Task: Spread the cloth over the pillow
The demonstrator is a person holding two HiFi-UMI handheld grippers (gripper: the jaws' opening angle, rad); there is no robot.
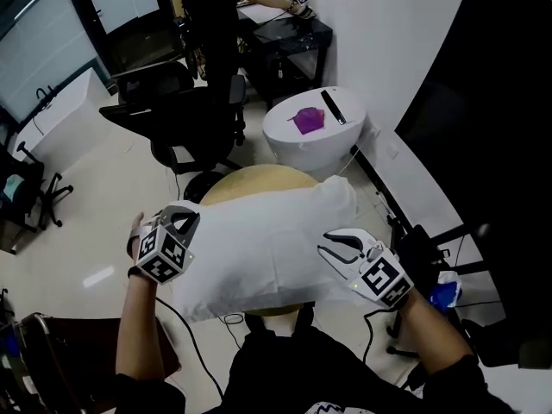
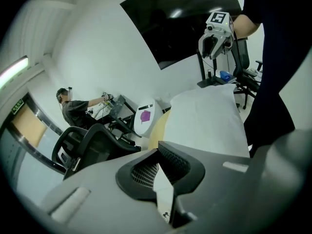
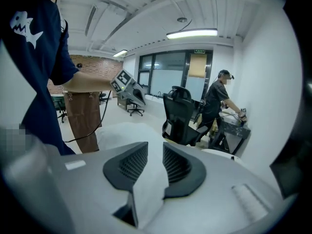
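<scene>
A white cloth (image 1: pixel 259 244) lies over the pillow (image 1: pixel 338 195) on a round tan table (image 1: pixel 250 179). Cloth and pillow are both white, so I cannot tell where one ends. My left gripper (image 1: pixel 190 222) is at the cloth's left edge. In the left gripper view its jaws (image 2: pixel 157 155) are shut on a thin fold of the cloth (image 2: pixel 163 194). My right gripper (image 1: pixel 326 248) is at the right edge. In the right gripper view its jaws (image 3: pixel 155 155) stand apart with a fold of the cloth (image 3: pixel 148 189) between them.
Beyond the tan table stands a white round side table (image 1: pixel 289 141) with a purple object (image 1: pixel 308 119) on it. Black office chairs (image 1: pixel 172 115) stand at the back left. A person (image 1: pixel 216 7) works at a black desk (image 1: pixel 289 46). Cables and a black stand (image 1: pixel 423 248) are at the right.
</scene>
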